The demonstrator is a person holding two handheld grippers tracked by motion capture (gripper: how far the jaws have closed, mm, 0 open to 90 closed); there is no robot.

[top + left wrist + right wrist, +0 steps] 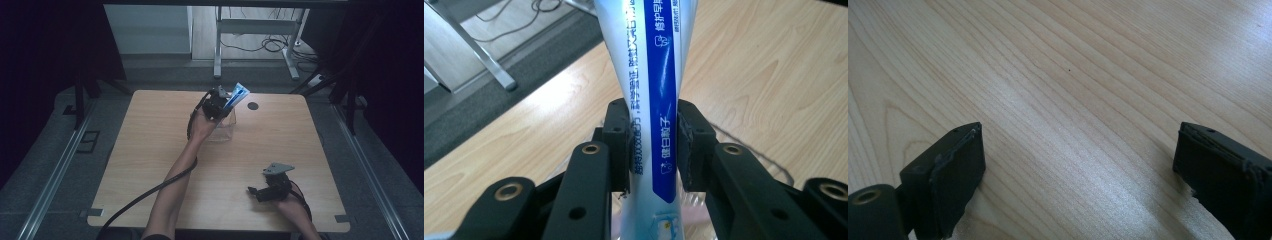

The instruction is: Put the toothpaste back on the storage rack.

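Blue-and-white tube (pixel 659 95) sits pinched between the left gripper (pixel 654 145) pads above a clear cup (pixel 223 127) — its ends cut off. Right gripper (pixel 1078 170) rests wide open, holding nothing — over bare table (pixel 1073 75).

High view: dim, dark and underexposed beyond the light wooden square table (pixel 280 150). Daylight falls from past its far edge. Gripper views: bright sheen on the table, glare on the white-and-blue plastic tube (pixel 659 90), near jaws soft.
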